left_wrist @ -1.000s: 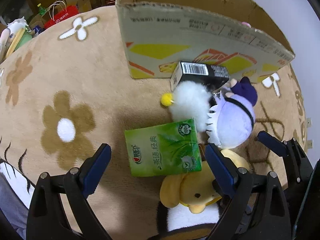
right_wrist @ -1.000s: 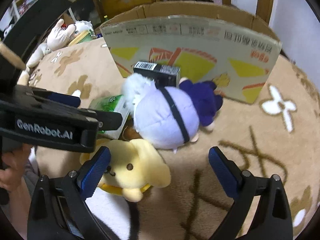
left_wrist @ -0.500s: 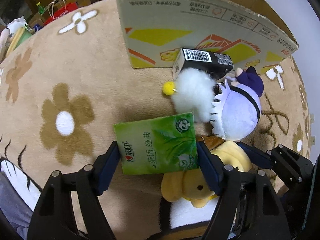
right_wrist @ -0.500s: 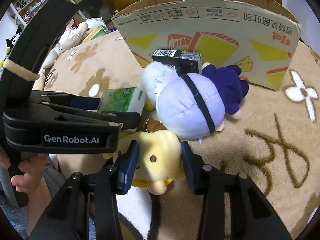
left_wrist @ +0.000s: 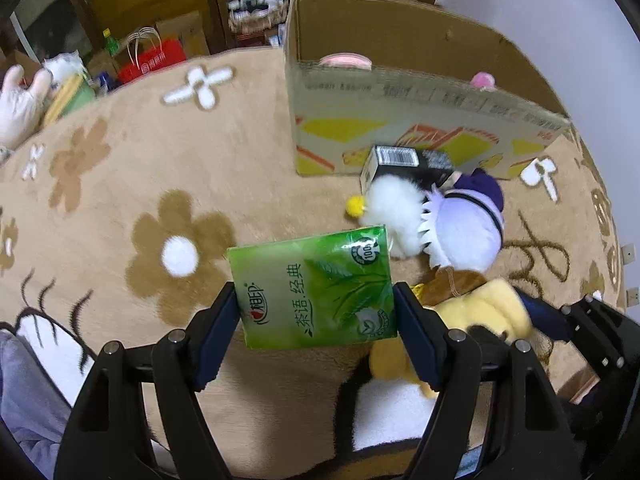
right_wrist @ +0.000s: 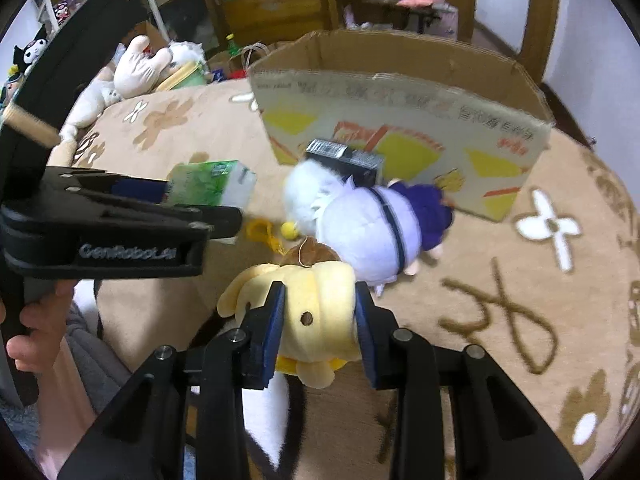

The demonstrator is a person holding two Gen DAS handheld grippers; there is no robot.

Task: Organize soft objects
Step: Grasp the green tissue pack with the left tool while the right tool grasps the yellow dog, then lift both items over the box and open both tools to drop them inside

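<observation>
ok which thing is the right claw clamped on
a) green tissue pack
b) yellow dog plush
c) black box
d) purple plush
b, the right claw has both pads pressed into the yellow dog plush, while the green tissue pack sits in the left claw.

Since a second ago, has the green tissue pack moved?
Yes. The green tissue pack, clamped in the left gripper, has lifted off the blanket beside the white fluffy toy.

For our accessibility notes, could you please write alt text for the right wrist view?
The right gripper squeezes a yellow plush dog above a tan flowered blanket. Beyond lie a lavender plush doll and an open cardboard box.
</observation>
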